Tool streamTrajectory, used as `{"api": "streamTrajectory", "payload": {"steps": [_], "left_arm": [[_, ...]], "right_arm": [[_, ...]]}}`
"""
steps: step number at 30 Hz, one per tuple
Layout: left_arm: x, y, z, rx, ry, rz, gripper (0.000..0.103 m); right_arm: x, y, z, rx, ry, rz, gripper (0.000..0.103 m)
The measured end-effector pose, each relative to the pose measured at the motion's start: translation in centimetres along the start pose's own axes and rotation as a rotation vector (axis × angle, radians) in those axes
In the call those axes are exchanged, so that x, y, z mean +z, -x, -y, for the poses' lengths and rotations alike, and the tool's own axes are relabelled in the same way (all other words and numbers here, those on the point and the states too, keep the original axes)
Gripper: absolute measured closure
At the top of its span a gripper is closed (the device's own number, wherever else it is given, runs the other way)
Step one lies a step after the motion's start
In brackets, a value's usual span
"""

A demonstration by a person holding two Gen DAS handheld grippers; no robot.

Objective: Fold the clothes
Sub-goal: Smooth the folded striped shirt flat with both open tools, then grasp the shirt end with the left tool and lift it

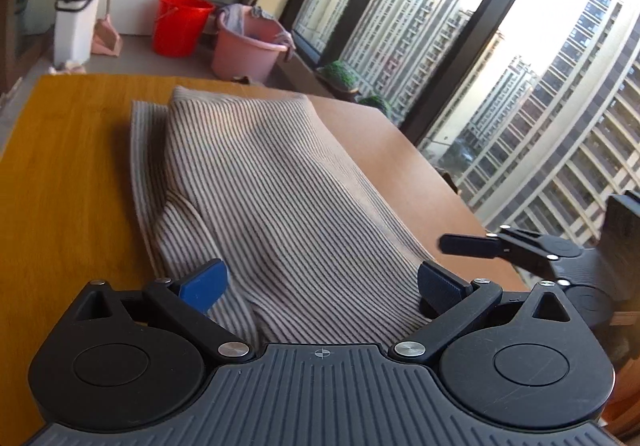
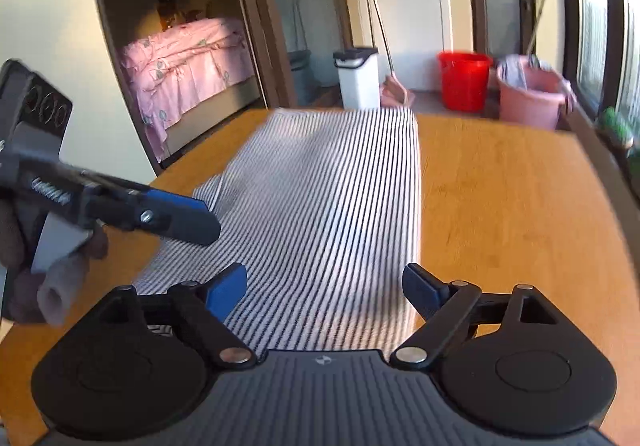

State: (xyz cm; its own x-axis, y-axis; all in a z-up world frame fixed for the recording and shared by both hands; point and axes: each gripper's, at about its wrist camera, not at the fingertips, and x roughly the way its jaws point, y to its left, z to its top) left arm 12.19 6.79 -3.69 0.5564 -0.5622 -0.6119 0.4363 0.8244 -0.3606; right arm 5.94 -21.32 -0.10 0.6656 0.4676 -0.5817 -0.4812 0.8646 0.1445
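A striped garment (image 1: 256, 182) lies folded lengthwise on the wooden table (image 1: 68, 174), with a narrower layer showing along its left side. My left gripper (image 1: 320, 286) is open, its blue pads (image 1: 202, 284) spread wide over the garment's near end, holding nothing. In the right wrist view the same garment (image 2: 328, 198) runs away from me. My right gripper (image 2: 326, 290) is open over its near end, empty. The left gripper also shows in the right wrist view (image 2: 180, 218), and the right gripper in the left wrist view (image 1: 472, 244).
Beyond the table's far edge stand a red bucket (image 1: 182, 24), a pink tub (image 1: 250, 46) with cloths and a white bin (image 1: 76, 28). Large windows (image 1: 520, 86) run along the right. A doorway to a bedroom with a pink bed (image 2: 188, 62) lies to the left.
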Motion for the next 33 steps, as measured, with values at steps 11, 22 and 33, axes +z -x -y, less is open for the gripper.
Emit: {"api": "streamTrajectory", "payload": {"steps": [11,22,33], "left_arm": [[1.3,2.7,-0.5,0.165,0.022,0.072,0.000],[1.7,4.2,-1.2,0.164,0.037,0.113,0.000],[1.2,3.1,-0.8,0.142,0.027,0.097,0.000]], "right_arm": [[-2.7,1.1,-8.2,0.197,0.337,-0.052,0.019],[-0.8,-1.5,-9.4,0.153,0.333,-0.035,0.077],[-3.0,3.1,-9.5,0.193,0.554,-0.037,0.035]]}}
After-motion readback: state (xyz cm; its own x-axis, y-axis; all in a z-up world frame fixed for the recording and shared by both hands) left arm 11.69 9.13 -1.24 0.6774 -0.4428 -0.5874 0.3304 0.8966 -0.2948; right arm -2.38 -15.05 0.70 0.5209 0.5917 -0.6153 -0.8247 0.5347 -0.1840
